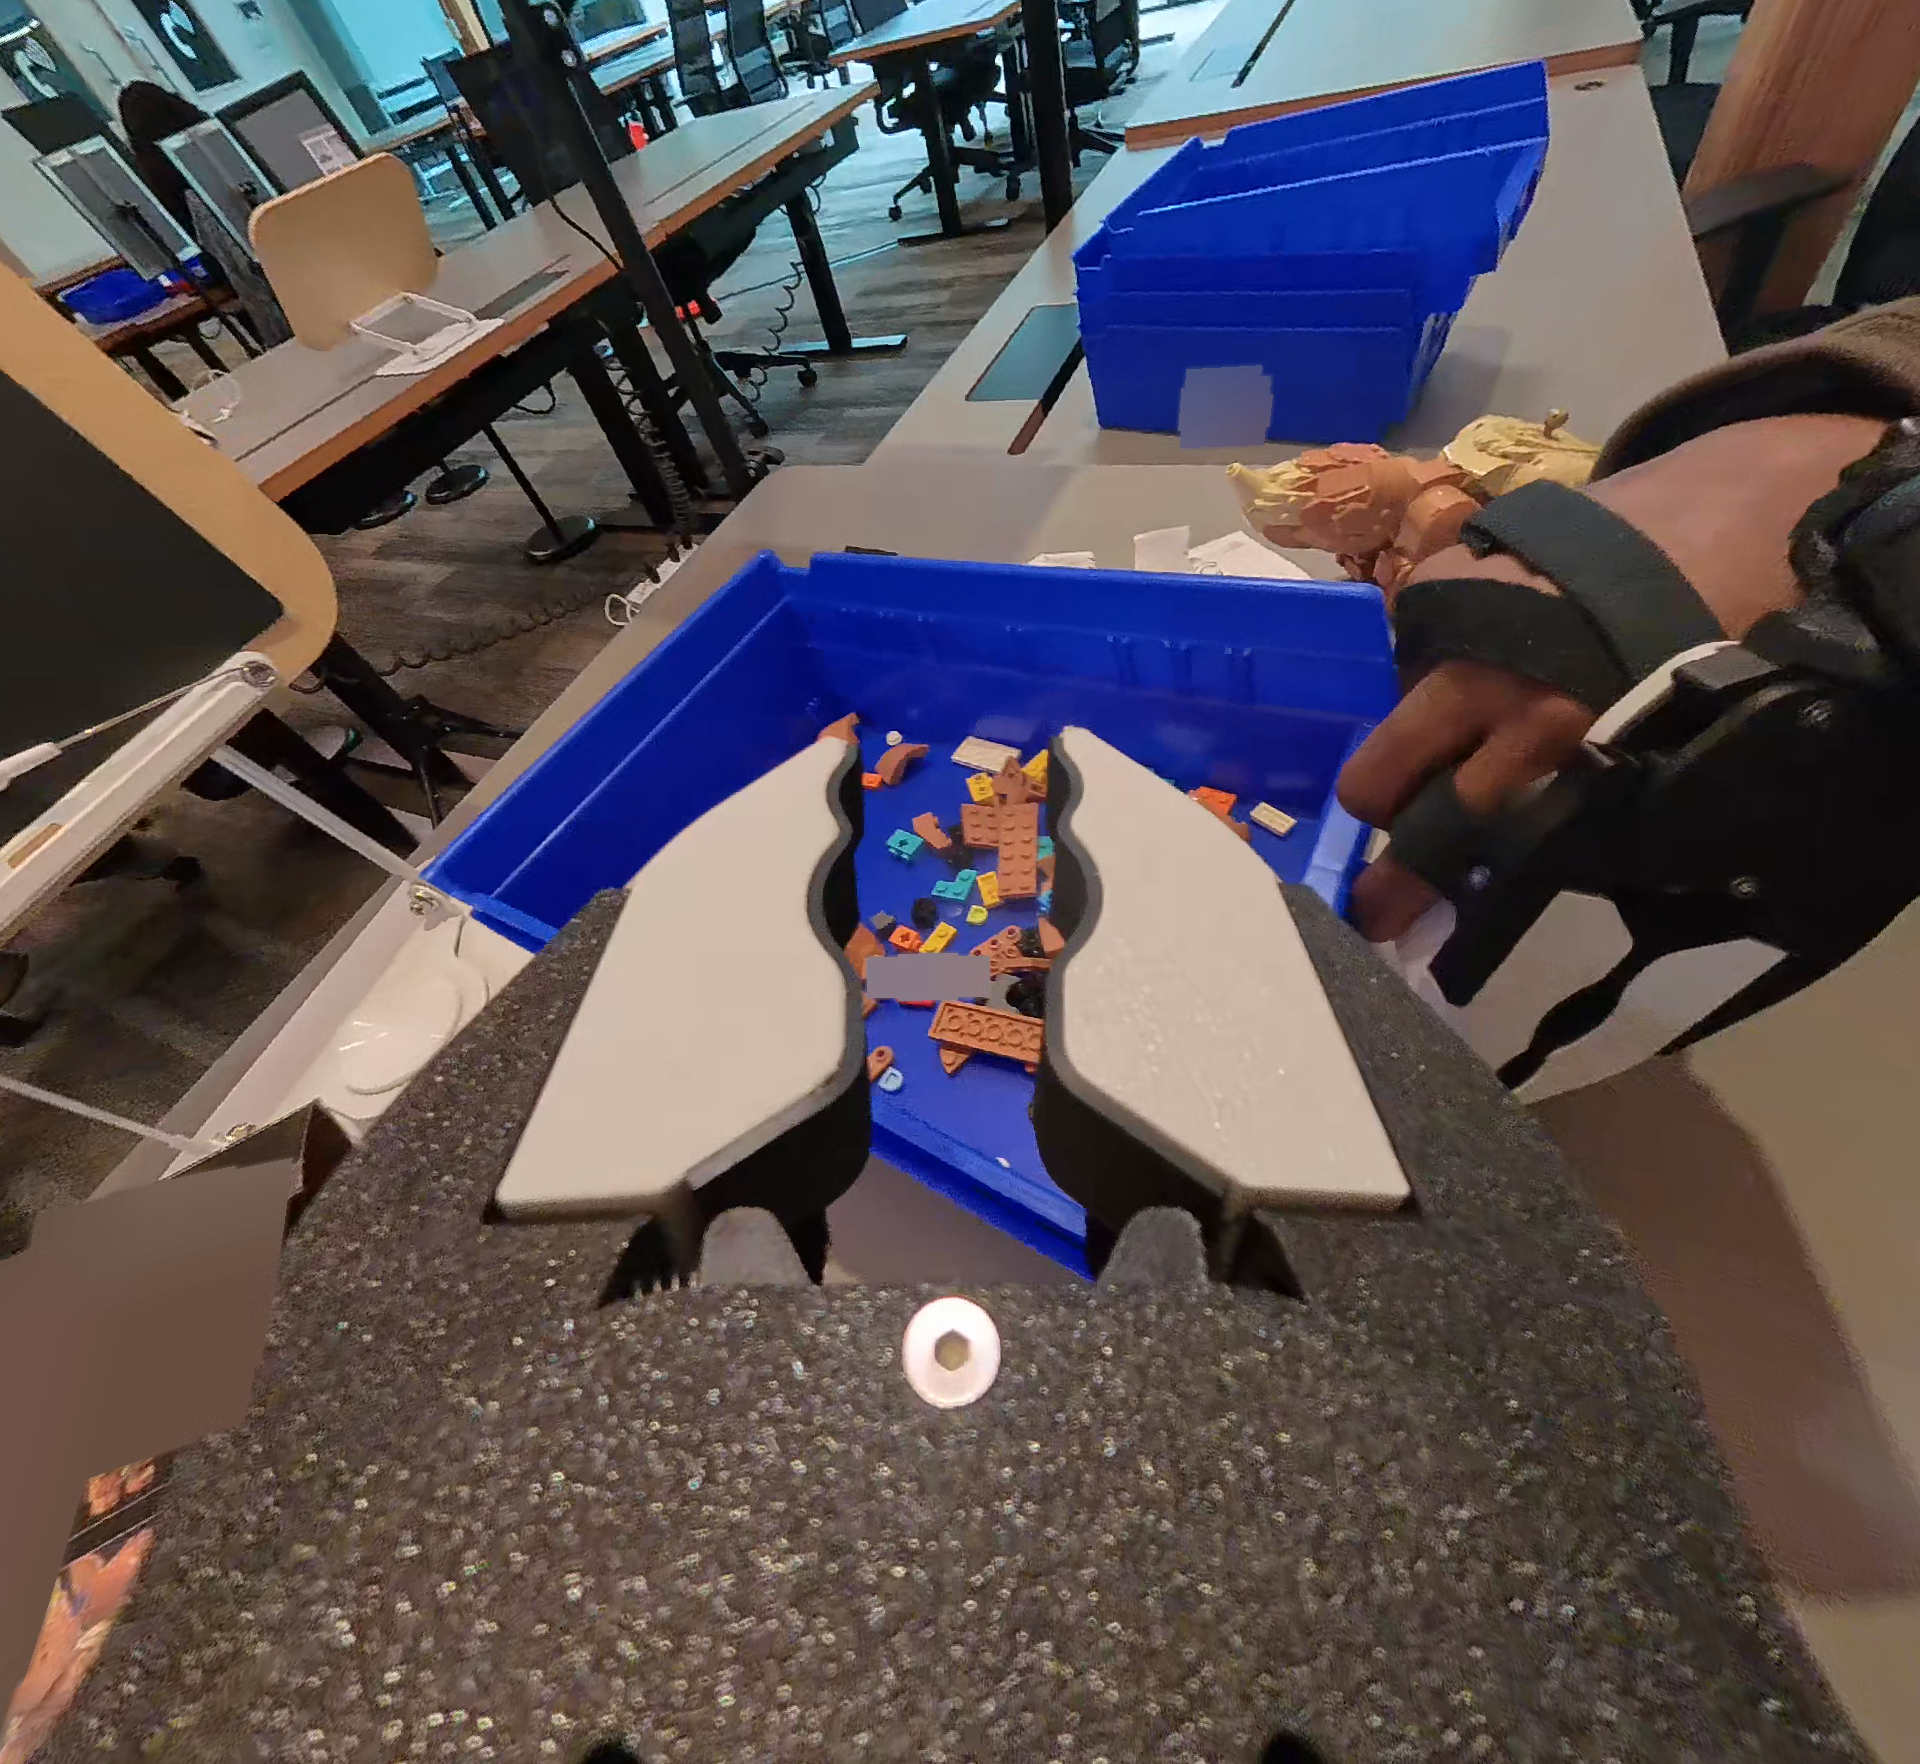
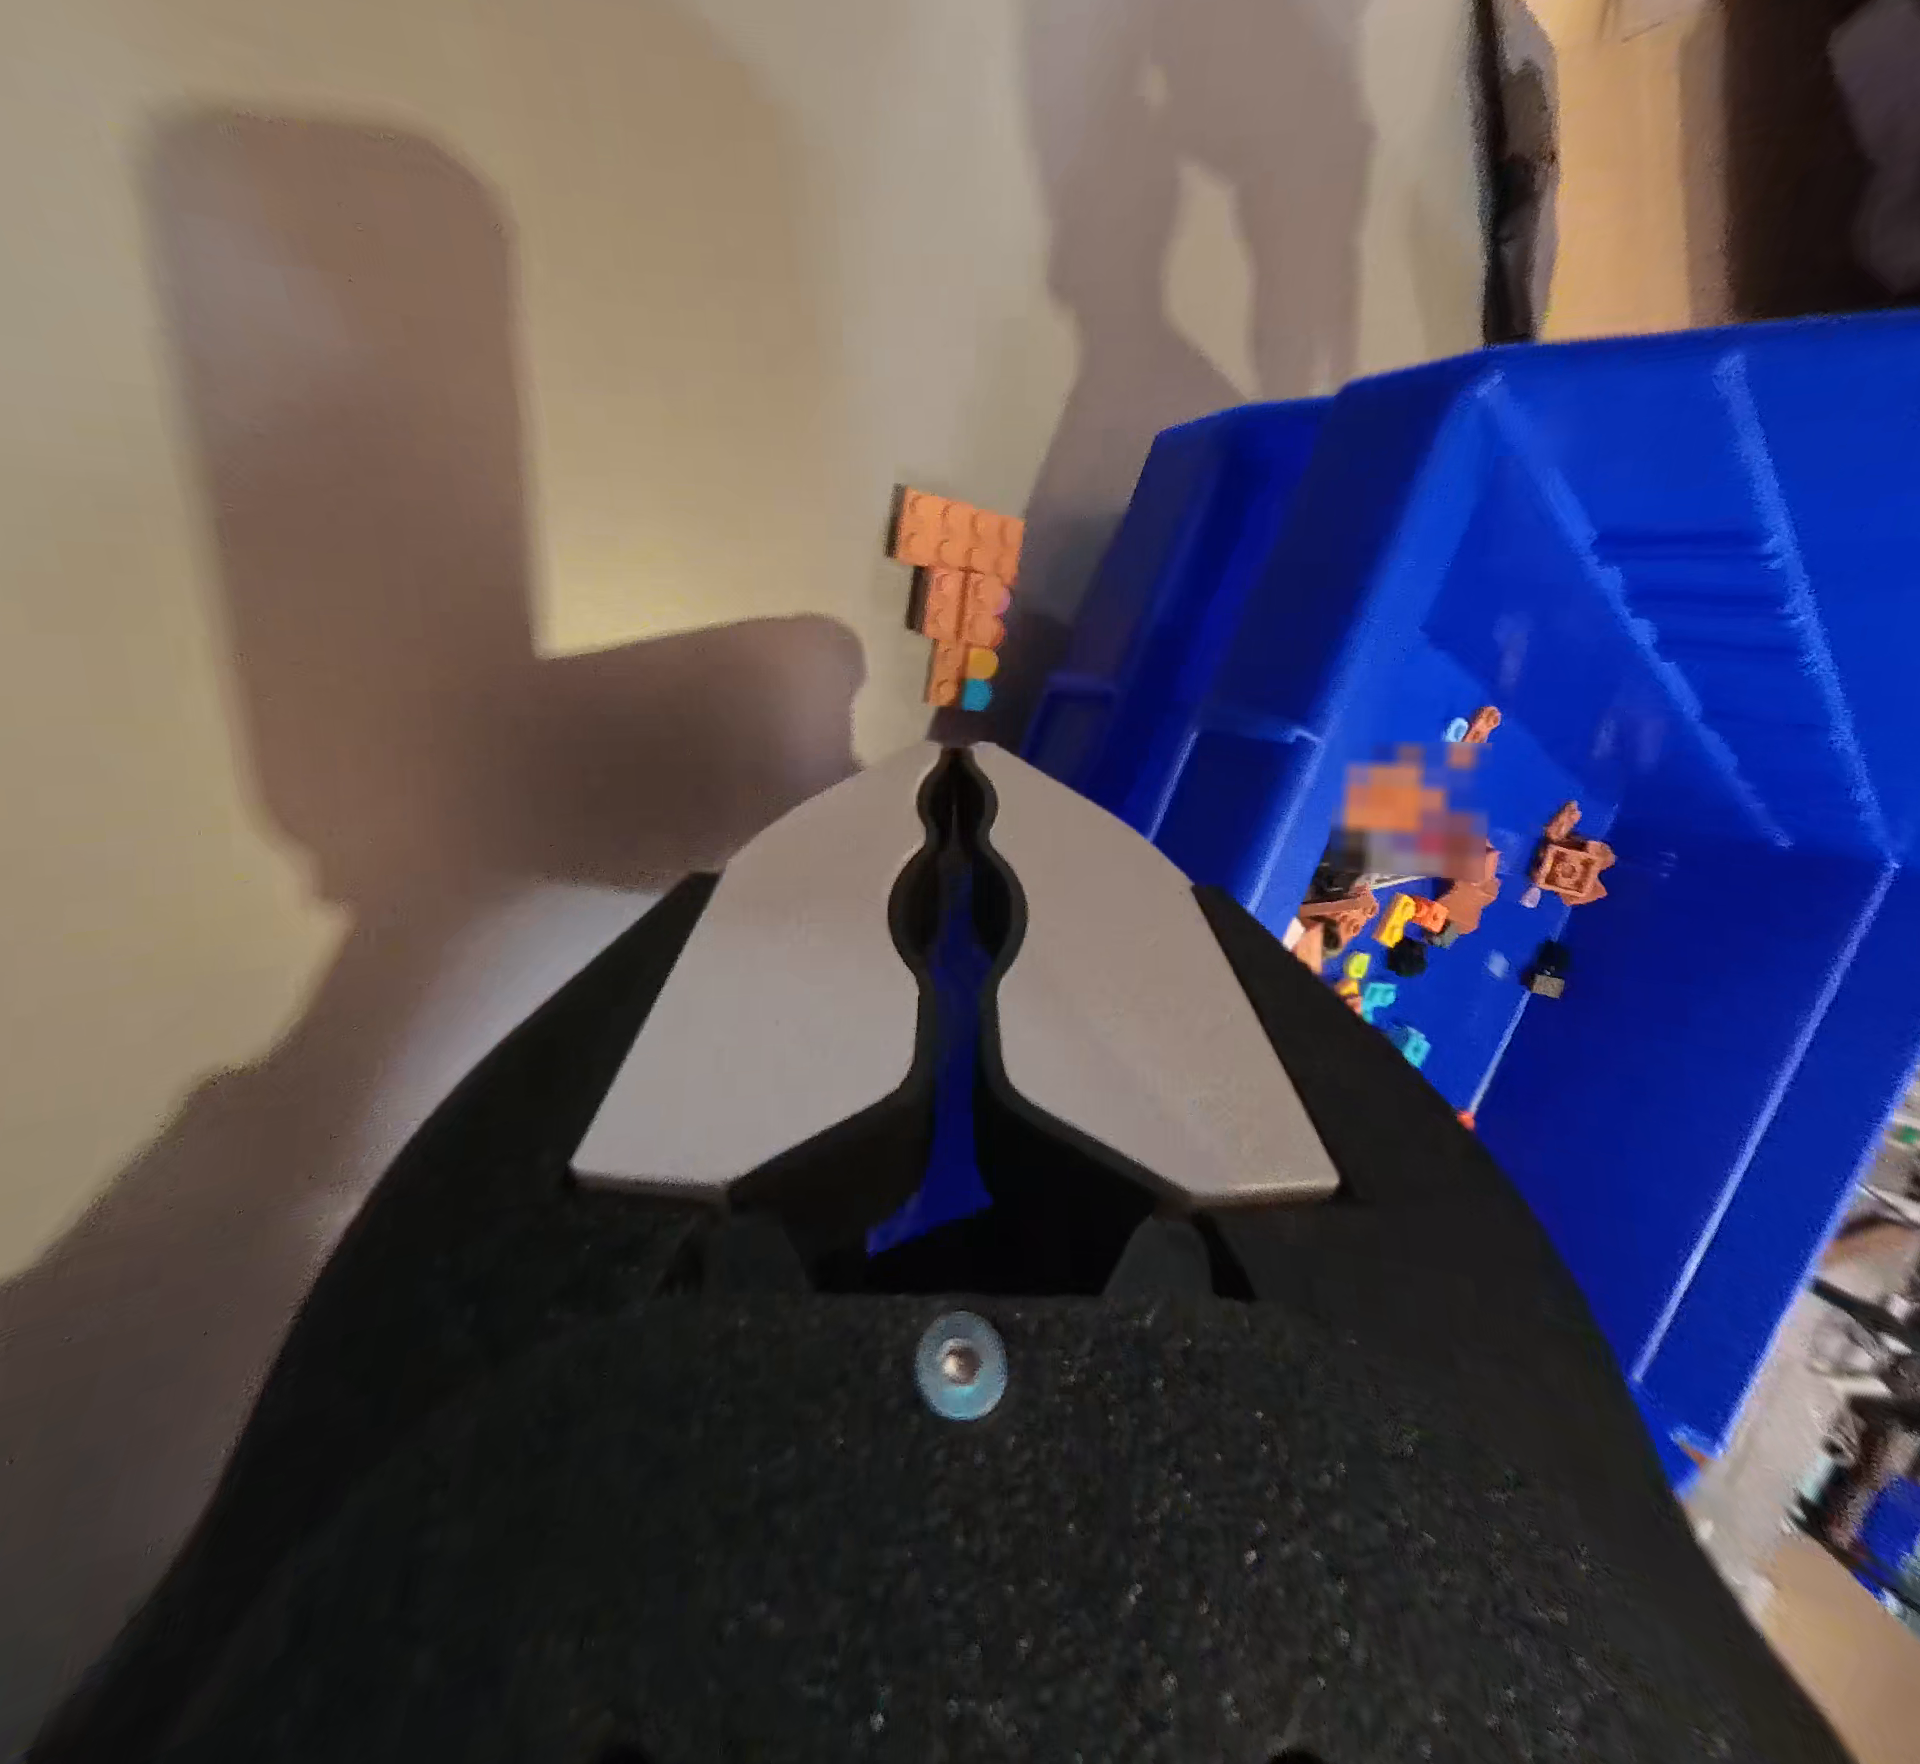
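Observation:
My left gripper is open and empty above a blue bin. Several loose brown, yellow, teal and orange bricks lie on the bin floor below the gap. In the right wrist view my right gripper is shut. A brown brick assembly with yellow and cyan round studs stands up from its tips, and the assembly's dark lower end is pinched there. It hangs over the pale table, left of the blue bin. The right gripper's black body, held by a hand, shows at the bin's right edge.
A stack of empty blue bins stands farther back on the table. A tan and brown toy figure and some papers lie behind the bin. A cardboard box stands beyond the bin. The table's left edge drops to the floor. Spacing between my two grippers at the tips: around 20 cm.

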